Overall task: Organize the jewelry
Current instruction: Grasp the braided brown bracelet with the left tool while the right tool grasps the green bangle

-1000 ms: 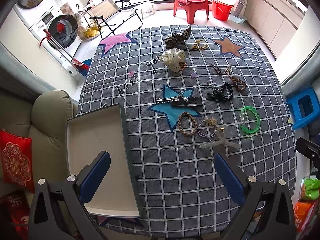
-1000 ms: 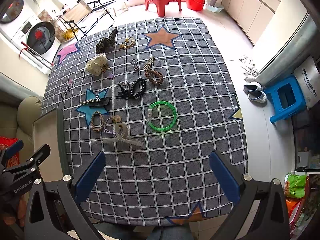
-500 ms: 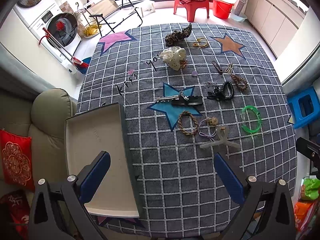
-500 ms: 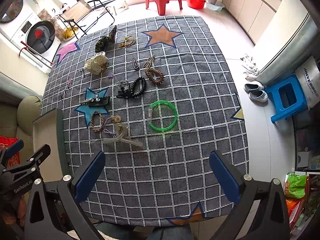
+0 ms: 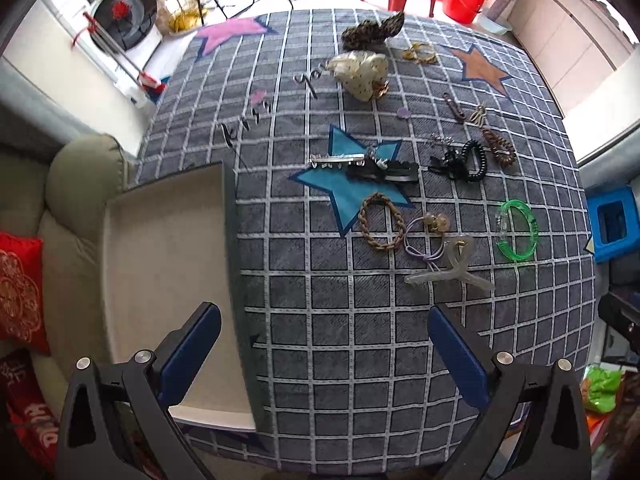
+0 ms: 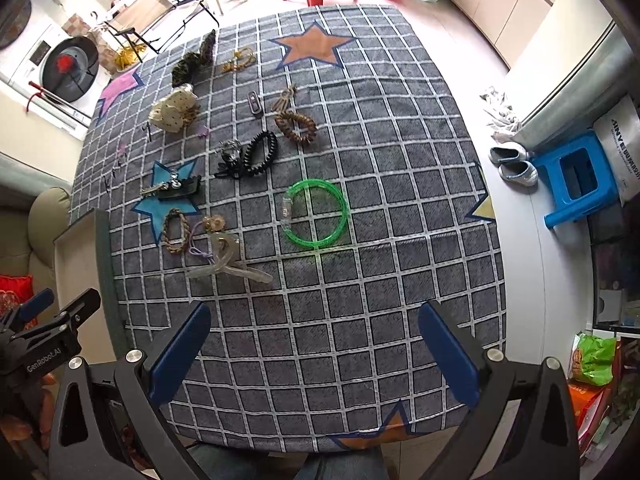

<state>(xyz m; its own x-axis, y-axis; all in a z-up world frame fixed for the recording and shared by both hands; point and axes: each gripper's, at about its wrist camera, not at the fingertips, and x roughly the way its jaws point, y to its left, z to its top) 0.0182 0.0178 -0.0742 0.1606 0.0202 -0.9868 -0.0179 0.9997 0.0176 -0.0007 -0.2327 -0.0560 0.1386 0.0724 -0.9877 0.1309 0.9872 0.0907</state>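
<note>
Above tablecloth (image 5: 340,304), both claws gaping, empty

Hair ties and a green bracelet (image 5: 517,230) lie scattered across the checked tablecloth (image 5: 360,320). A shallow tray (image 5: 160,260) sits at its left edge, beneath the wide-open left gripper (image 5: 324,344).

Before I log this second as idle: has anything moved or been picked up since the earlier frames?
Only the cameras shifted: both pairs of tongs eased slightly closer to the table, left tongs and right tongs open and empty as before. Nothing was grasped or released. The green bangle, the clear claw clip, the other accessories and the empty tray lie where they were.
</note>
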